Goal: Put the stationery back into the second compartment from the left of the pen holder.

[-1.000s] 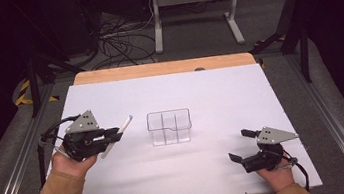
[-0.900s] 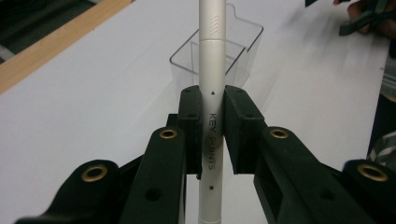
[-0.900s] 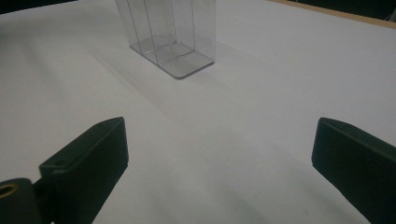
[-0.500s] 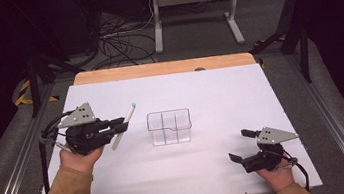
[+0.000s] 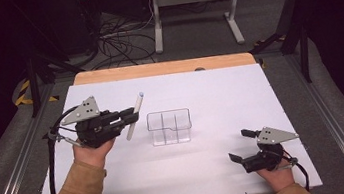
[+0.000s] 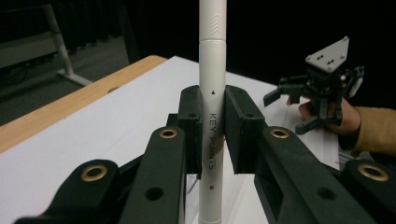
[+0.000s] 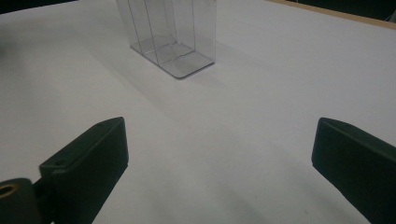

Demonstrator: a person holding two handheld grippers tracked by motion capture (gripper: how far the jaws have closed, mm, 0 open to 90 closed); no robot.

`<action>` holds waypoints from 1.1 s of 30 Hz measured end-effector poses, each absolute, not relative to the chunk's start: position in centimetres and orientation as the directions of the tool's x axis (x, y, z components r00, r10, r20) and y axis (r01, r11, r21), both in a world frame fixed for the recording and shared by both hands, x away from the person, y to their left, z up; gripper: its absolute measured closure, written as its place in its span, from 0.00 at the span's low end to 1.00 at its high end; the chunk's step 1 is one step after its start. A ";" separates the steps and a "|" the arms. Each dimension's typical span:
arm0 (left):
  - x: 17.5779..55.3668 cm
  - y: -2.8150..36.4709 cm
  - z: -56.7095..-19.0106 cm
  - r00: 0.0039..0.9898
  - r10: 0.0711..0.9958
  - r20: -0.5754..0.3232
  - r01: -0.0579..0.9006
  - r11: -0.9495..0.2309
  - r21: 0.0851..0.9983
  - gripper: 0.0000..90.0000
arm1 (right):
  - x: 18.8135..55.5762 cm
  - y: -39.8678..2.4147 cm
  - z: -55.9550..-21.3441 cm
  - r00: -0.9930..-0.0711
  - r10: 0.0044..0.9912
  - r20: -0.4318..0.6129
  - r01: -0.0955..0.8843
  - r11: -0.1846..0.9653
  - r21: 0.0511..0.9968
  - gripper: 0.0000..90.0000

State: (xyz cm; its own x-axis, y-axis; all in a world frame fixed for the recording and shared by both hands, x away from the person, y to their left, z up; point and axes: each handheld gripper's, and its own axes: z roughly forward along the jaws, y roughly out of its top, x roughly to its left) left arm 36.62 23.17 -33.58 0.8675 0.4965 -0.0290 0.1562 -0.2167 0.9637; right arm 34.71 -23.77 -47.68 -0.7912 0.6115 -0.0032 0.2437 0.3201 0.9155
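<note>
standing upright between the left gripper's fingers, the white pen

White pen (tilted) beside clear organizer.

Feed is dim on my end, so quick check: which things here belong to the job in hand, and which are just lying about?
In the job:
- white pen, clamped in the left gripper
- clear compartment holder, beside the pen
- right gripper, open, resting on the table

Lying about:
- cables on the floor beyond the table
- white stand frame behind them
</note>
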 end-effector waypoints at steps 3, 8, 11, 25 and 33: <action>37.0 22.6 -33.6 0.870 0.491 -0.038 0.151 -0.193 0.969 0.87 | 34.7 -23.8 -47.7 -0.791 0.611 -0.004 0.243 0.320 0.916 0.05; 37.6 21.5 -33.9 0.876 0.478 -0.068 0.154 -0.144 0.977 0.87 | 34.7 -23.8 -47.7 -0.792 0.611 -0.004 0.243 0.321 0.916 0.05; 38.0 20.7 -34.1 0.880 0.467 -0.080 0.156 -0.125 0.980 0.87 | 34.7 -23.8 -47.7 -0.792 0.610 -0.004 0.243 0.321 0.916 0.05; 39.6 17.5 -34.8 0.882 0.464 -0.085 0.153 -0.111 0.982 0.87 | 34.7 -23.8 -47.7 -0.794 0.608 -0.004 0.241 0.320 0.916 0.05; 40.5 16.0 -35.5 0.878 0.472 -0.087 0.156 -0.109 0.982 0.87 | 34.7 -23.8 -47.7 -0.796 0.606 -0.005 0.239 0.321 0.917 0.05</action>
